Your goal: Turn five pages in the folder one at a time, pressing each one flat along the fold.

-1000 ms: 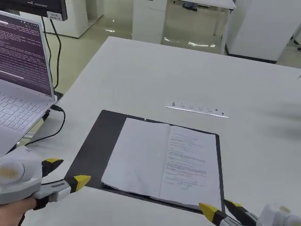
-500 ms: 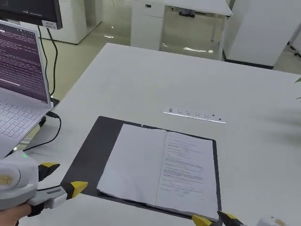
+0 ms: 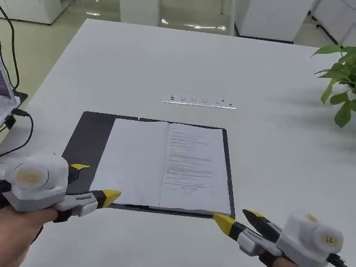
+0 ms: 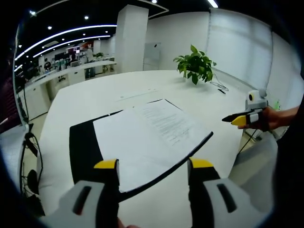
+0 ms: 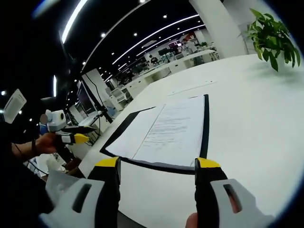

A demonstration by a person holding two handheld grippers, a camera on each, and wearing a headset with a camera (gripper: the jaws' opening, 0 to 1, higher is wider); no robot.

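Note:
A black folder (image 3: 83, 142) lies open and flat on the white table, with a blank white page (image 3: 133, 161) on the left and a printed page (image 3: 194, 167) on the right. My left gripper (image 3: 95, 181) is open and hovers over the folder's front left corner, holding nothing. My right gripper (image 3: 239, 218) is also open, just off the front right corner, its fingers pointing at the folder. In the left gripper view the folder (image 4: 142, 137) lies ahead of the open left gripper (image 4: 153, 164). In the right gripper view the folder (image 5: 166, 130) lies beyond the open right gripper (image 5: 157, 162).
A flush socket strip (image 3: 200, 102) is set into the table behind the folder. A potted plant (image 3: 339, 78) stands at the right edge. A laptop's corner (image 3: 4, 89) and its cable (image 3: 19, 136) are at the far left. The table's front edge is close to both grippers.
The head camera has swung right, so the laptop has nearly left the picture and the plant has come in. More of the right gripper shows. The folder and its pages lie as before.

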